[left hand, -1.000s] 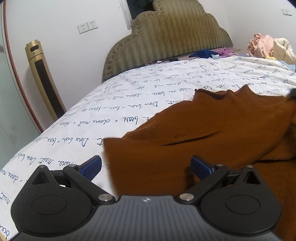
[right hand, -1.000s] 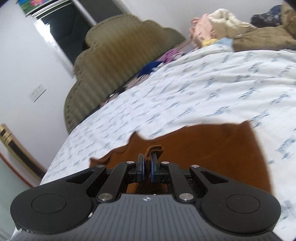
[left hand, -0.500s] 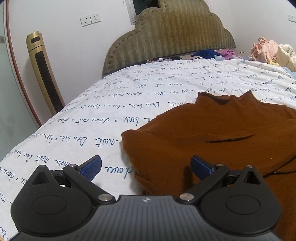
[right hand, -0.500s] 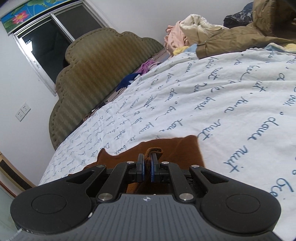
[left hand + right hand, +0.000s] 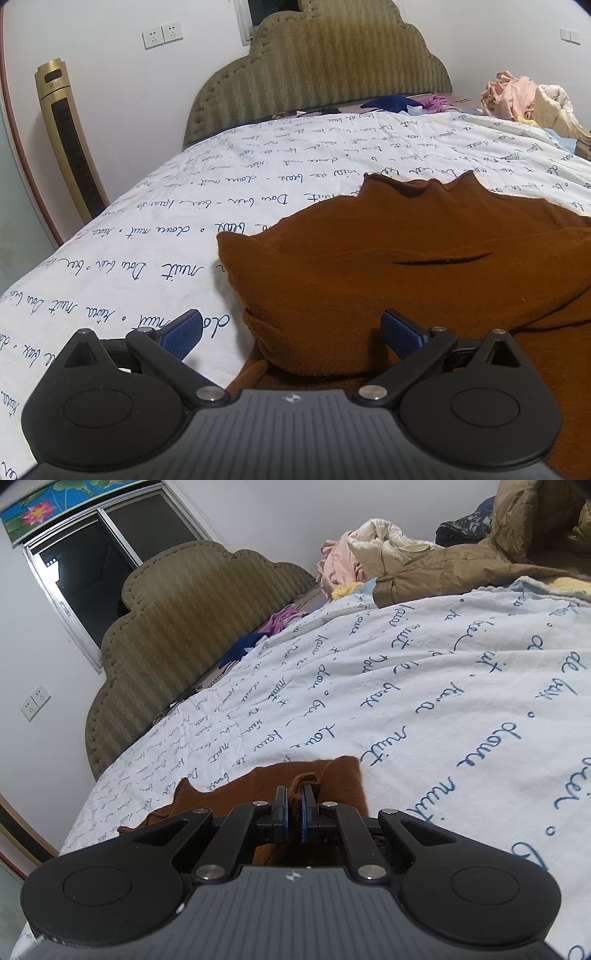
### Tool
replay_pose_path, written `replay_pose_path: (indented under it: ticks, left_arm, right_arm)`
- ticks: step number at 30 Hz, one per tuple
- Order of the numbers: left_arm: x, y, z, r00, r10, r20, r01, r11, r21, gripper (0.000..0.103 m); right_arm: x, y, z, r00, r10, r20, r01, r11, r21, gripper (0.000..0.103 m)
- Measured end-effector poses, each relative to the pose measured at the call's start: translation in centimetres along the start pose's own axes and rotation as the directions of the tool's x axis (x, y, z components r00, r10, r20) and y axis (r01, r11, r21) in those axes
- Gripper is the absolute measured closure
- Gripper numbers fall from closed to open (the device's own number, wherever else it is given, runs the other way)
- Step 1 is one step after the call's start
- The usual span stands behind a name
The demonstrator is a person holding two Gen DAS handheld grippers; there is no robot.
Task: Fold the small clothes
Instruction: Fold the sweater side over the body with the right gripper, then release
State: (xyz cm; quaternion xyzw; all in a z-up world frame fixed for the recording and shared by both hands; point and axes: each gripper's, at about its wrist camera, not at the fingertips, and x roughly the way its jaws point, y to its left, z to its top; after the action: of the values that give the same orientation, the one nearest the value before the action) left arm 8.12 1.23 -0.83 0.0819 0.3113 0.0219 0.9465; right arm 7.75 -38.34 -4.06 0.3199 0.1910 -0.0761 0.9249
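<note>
Script-print bedsheet, headboard — clothes pile

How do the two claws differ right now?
The left claw is wide open, its blue pads far apart; the right claw is shut. The left claw holds nothing, with the brown garment lying between and beyond its pads; the right claw pinches a fold of that garment. Both have black bodies and blue pads, and both sit low over the bed sheet.
</note>
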Motion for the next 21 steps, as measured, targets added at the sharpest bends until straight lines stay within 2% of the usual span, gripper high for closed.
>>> replay_pose_path:
  ticks: [4, 5, 7, 11, 13, 15, 19, 21]
  left_arm:
    - [0.1, -0.1, -0.1, 1.000, 0.002, -0.008, -0.002, 1.000, 0.002, 0.000]
    - [0.2, -0.1, -0.2, 1.000, 0.001, -0.011, -0.001, 1.000, 0.003, 0.000]
    - [0.4, -0.1, -0.3, 1.000, 0.004, -0.017, -0.004, 1.000, 0.007, 0.000]
    - [1.0, 0.0, -0.7, 0.999, 0.031, -0.028, -0.031, 0.999, 0.014, 0.000]
    - [1.1, 0.4, -0.9, 0.999, 0.033, -0.040, -0.033, 0.999, -0.004, 0.000]
    - [0.8, 0.9, -1.1, 0.999, 0.012, -0.046, -0.013, 0.999, -0.029, 0.000]
    - [-0.3, 1.3, -2.0, 0.999, -0.019, -0.042, 0.017, 0.999, -0.046, 0.000]
    - [-0.8, 1.5, -2.7, 0.998, -0.039, -0.050, 0.037, 0.998, -0.052, 0.000]
  right_arm:
    - [0.2, -0.2, -0.2, 1.000, 0.003, -0.025, -0.004, 1.000, -0.010, 0.090]
    - [0.2, -0.3, -0.3, 1.000, 0.000, -0.031, 0.000, 1.000, -0.009, 0.087]
    - [0.2, -0.4, -0.4, 0.999, -0.015, -0.039, 0.014, 1.000, -0.014, 0.086]
    - [-1.0, -0.2, -0.7, 0.999, -0.012, -0.039, 0.010, 0.999, -0.045, 0.079]
    - [-1.7, 0.1, -1.0, 0.999, -0.006, -0.050, 0.002, 0.997, -0.080, 0.073]
    - [-1.9, 0.3, -1.4, 0.996, -0.007, -0.087, -0.003, 0.993, -0.118, 0.062]
    - [-3.3, 0.9, -2.4, 0.996, -0.038, -0.085, 0.021, 0.981, -0.193, 0.058]
    - [-4.4, 1.2, -2.9, 0.997, -0.015, -0.078, -0.002, 0.977, -0.214, 0.041]
